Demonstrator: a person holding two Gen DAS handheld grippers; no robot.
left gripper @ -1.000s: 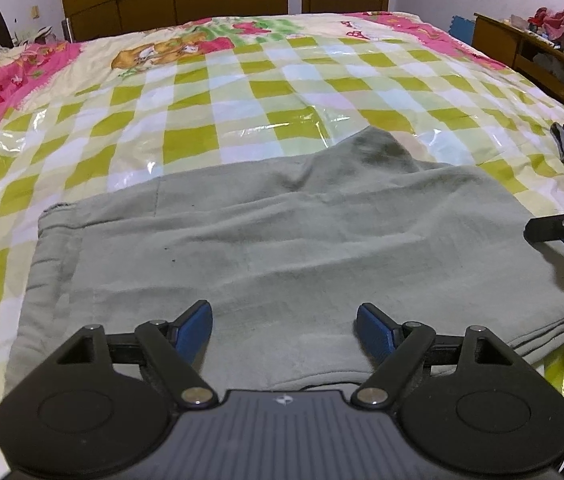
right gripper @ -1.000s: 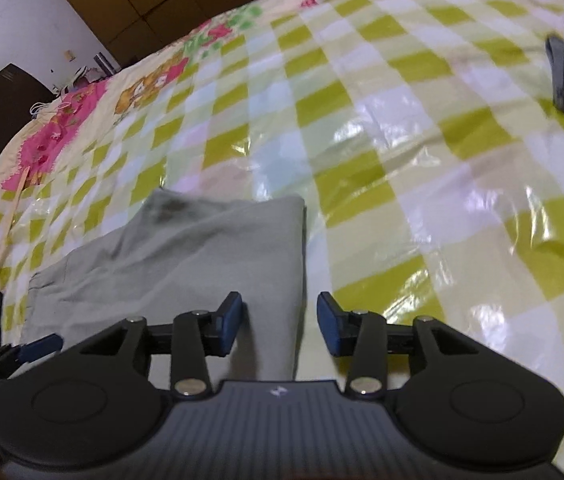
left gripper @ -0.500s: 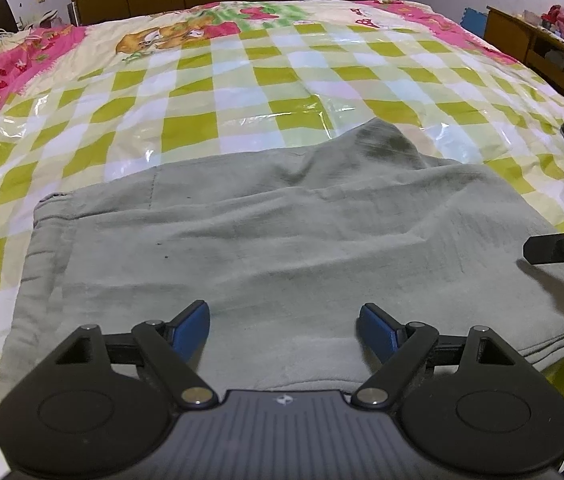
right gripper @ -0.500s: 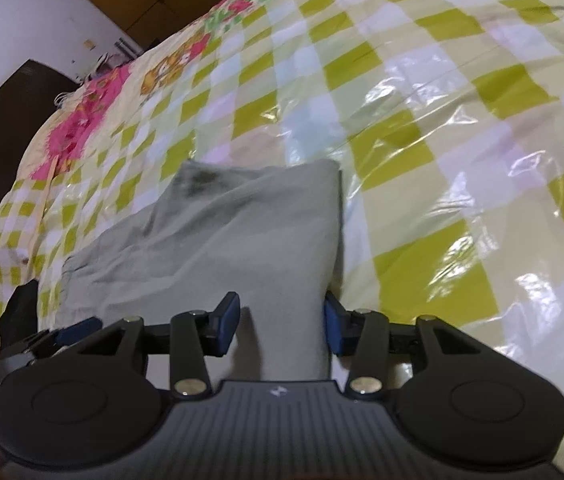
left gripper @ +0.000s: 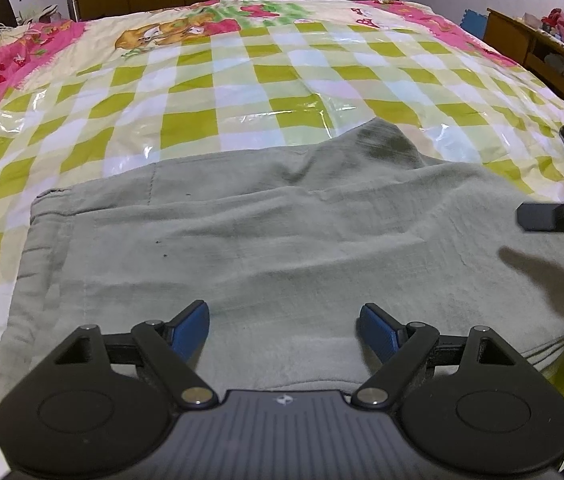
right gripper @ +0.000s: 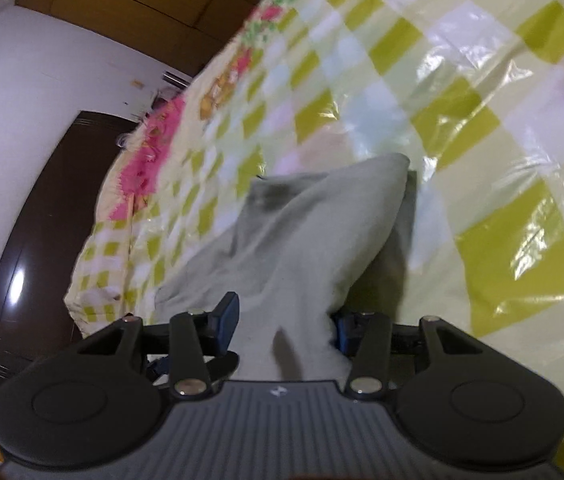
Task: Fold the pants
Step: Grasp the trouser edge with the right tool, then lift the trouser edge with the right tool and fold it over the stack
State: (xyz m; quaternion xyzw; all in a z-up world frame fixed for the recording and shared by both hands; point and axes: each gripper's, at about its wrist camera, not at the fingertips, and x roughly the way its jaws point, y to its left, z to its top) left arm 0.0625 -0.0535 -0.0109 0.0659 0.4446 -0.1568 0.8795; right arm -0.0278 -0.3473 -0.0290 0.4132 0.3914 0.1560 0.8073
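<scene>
We have the grey pants (left gripper: 282,240) already doubled flat under our wide-spread left gripper (left gripper: 284,326), while our half-closed right gripper (right gripper: 284,326) has cloth bunched between its jaws, grip unclear, further folding seemingly remaining.

The left gripper (left gripper: 284,322) has a dark grey ribbed body with a small pale logo near its far edge. Two black rounded housings flank it, each with a shallow circular recess. Black link arms run forward from silver pivot screws, with triangular cut-outs in the outer links, and end in blue pads (left gripper: 189,326). The right gripper (right gripper: 282,320) shows the same build: ribbed grey centre, black discs, silver screws, dark blue pads (right gripper: 227,318).
</scene>
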